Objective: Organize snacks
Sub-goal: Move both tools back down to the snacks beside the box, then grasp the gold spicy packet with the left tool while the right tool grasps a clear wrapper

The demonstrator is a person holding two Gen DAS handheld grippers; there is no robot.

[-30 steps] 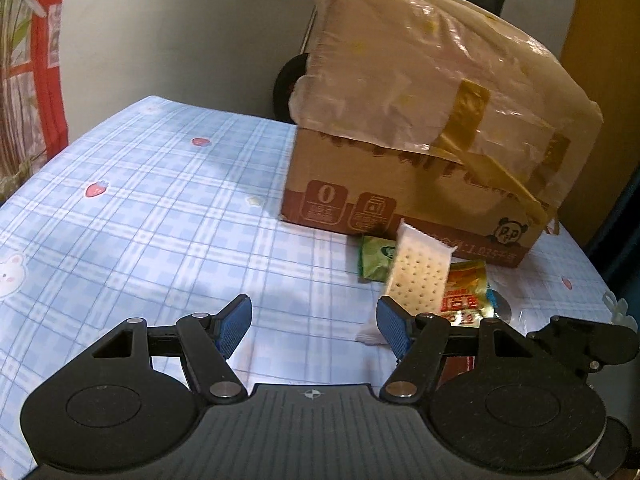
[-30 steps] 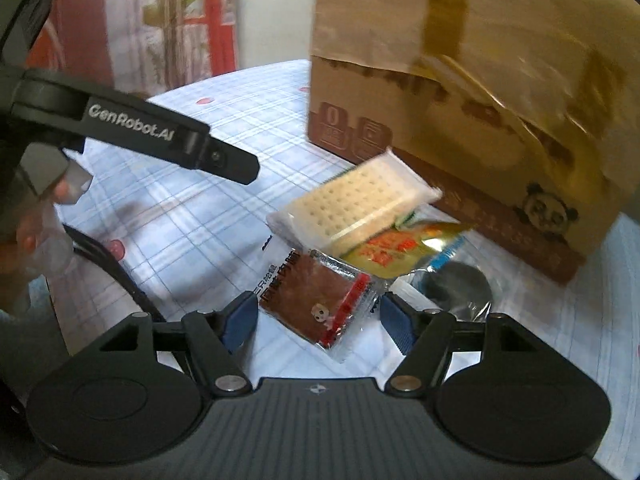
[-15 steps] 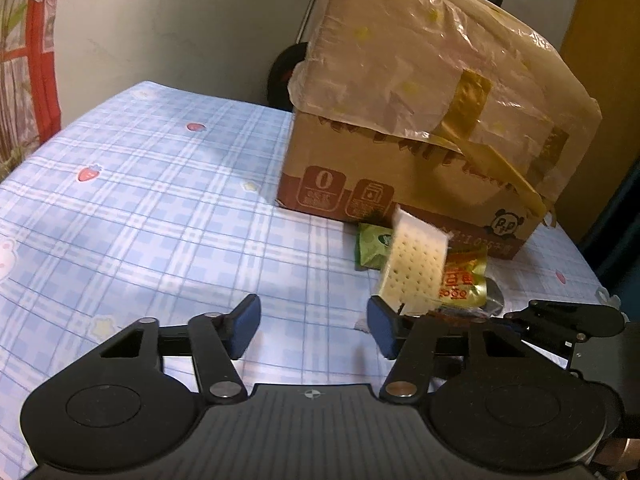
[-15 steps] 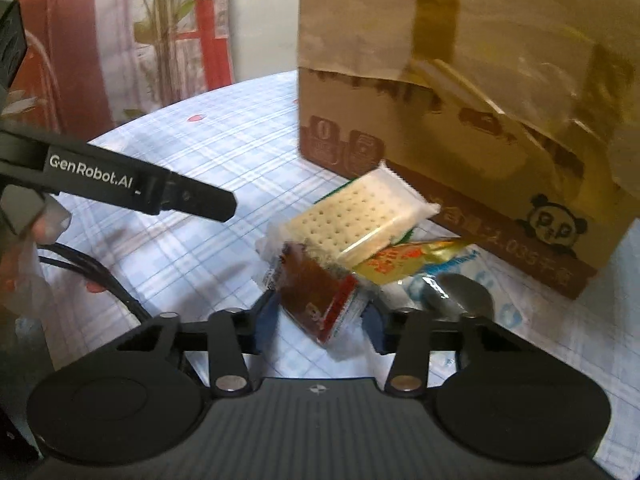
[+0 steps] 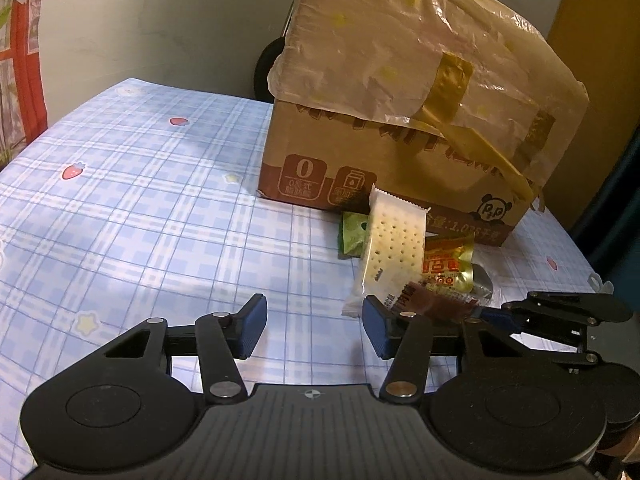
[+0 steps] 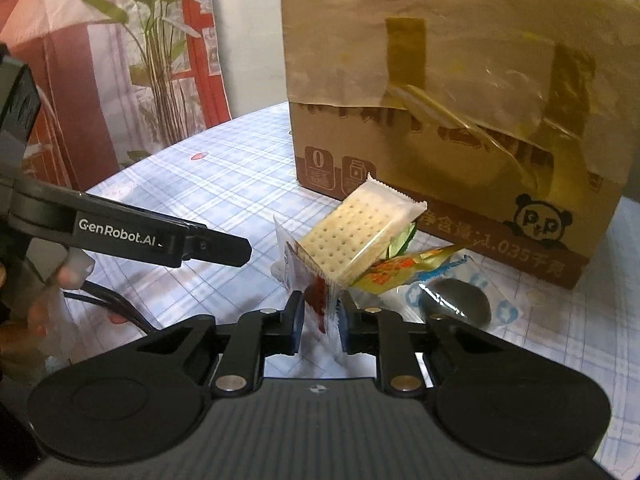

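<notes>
The right gripper (image 6: 318,322) is closing on a red-and-clear plastic snack packet (image 6: 316,296), which sits between its pads, in front of the taped brown cardboard box (image 6: 440,128). The white cracker pack (image 6: 352,236) leans on it. The left gripper (image 5: 312,326) hangs spread and empty. Sorting looks barely started: the green, yellow and silver packets remain heaped by the box.

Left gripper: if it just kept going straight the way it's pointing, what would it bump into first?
Probably just the checked tablecloth. The left gripper is open with nothing between its pads, angled down at bare cloth. The cracker packet sits off to its right, and the cardboard box stands farther back, though depth is hard to judge.
</notes>
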